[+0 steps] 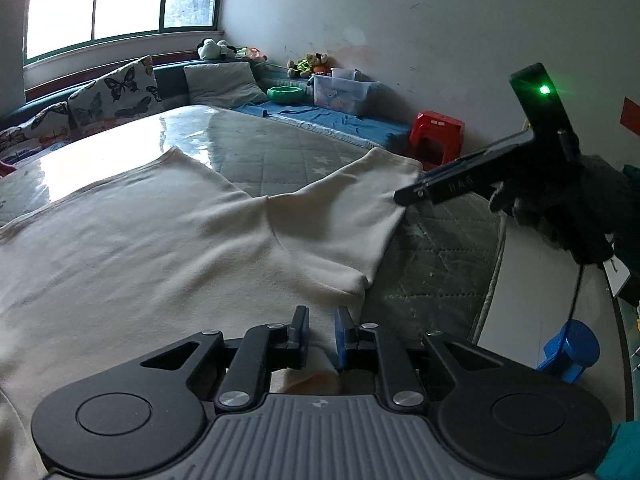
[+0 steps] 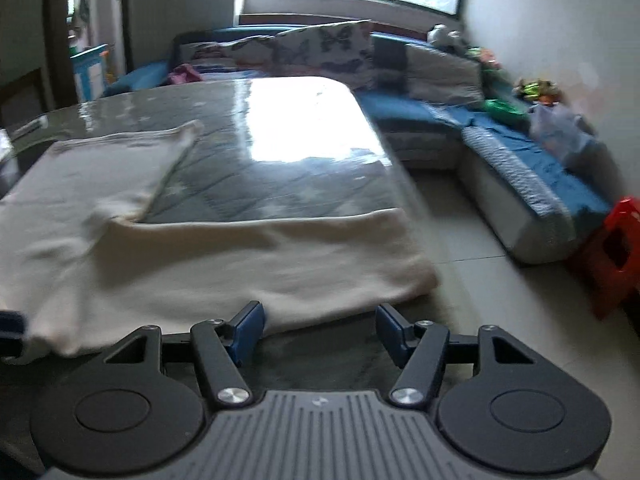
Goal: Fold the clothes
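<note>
Daylight from a window (image 1: 120, 0) falls on a glossy, quilted grey worktop (image 2: 280, 152) in a room with a blue corner sofa (image 2: 520, 168) along the walls. One cream garment (image 1: 160, 240) lies flat on the worktop, with two sleeves showing in the left wrist view: one pointing toward 11 o'clock, the other toward 2 o'clock. Its long axis runs from the camera's near edge away toward the window. In the right wrist view only one sleeve shows, at 10 o'clock, and the garment's body stretches across from 9 to 3 o'clock, its right edge reaching the worktop's rim.

Two claws are in play. The left claw (image 1: 321, 332) sits at 6 o'clock over the garment's near edge, its blue pads nearly together with a fold of cream cloth pinched between them. The right claw (image 2: 320, 332) stands with its jaws apart, nothing pressed between them, the garment's hem just ahead. From the left wrist view that right claw (image 1: 404, 196) shows at 3 o'clock, tip at the right sleeve's cuff, held by a dark-gloved hand (image 1: 560, 208); whether it touches the cuff is hard to tell.

One red stool (image 1: 438, 136) stands by the wall. The right wrist view is blurred, and the sofa's toys are indistinct.
</note>
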Motion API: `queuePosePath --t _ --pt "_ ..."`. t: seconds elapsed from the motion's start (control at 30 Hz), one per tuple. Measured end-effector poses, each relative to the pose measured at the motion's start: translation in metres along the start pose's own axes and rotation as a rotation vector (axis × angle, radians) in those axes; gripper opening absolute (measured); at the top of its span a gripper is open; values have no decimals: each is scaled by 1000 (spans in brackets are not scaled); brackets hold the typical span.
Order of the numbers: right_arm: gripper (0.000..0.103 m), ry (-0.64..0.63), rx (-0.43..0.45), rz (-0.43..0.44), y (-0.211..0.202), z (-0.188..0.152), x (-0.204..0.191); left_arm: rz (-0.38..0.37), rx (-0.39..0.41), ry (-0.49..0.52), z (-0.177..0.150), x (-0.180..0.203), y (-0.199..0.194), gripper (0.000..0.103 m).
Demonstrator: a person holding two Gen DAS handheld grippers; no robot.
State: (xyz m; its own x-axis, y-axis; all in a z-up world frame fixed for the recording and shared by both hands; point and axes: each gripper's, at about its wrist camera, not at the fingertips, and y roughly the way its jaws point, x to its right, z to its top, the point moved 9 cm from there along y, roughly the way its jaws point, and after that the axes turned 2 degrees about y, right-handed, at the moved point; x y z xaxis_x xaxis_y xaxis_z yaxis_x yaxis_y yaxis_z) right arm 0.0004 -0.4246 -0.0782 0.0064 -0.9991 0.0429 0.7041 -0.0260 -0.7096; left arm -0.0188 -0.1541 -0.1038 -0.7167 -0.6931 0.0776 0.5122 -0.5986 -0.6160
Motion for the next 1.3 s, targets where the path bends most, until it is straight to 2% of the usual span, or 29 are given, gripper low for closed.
queuePosePath --t 0.1,0.2,0.4,0.47,0.77,0.8,0.83,0.87,0.93,1.07,1.2,1.3 --pt "62 51 7 -23 6 3 17 -1 1 2 -1 0 -2 16" --pt "56 122 16 -23 12 7 29 -1 1 2 -2 -1 -3 16" --pt "36 231 50 -27 17 12 48 0 -3 9 -1 1 -2 16" --pt "25 262 61 -30 17 12 54 0 -4 10 0 1 -2 16" --pt "23 333 98 -52 16 10 68 4 -6 14 0 3 -3 17" --pt "21 326 105 -55 16 11 68 4 -7 14 -1 3 -3 17" --pt "11 318 112 -59 17 11 68 4 -7 14 -1 3 -3 17" --pt "8 316 117 -54 16 11 68 4 -8 13 0 3 -4 18" --pt "5 320 129 -49 13 11 70 5 -10 13 0 3 -4 18" --pt "5 303 156 -60 5 15 72 6 -11 18 0 3 -3 20" --pt "5 294 129 -63 12 12 73 10 -16 23 2 2 -3 22" --pt "5 309 154 -48 4 19 75 23 -14 22 6 -3 -4 28"
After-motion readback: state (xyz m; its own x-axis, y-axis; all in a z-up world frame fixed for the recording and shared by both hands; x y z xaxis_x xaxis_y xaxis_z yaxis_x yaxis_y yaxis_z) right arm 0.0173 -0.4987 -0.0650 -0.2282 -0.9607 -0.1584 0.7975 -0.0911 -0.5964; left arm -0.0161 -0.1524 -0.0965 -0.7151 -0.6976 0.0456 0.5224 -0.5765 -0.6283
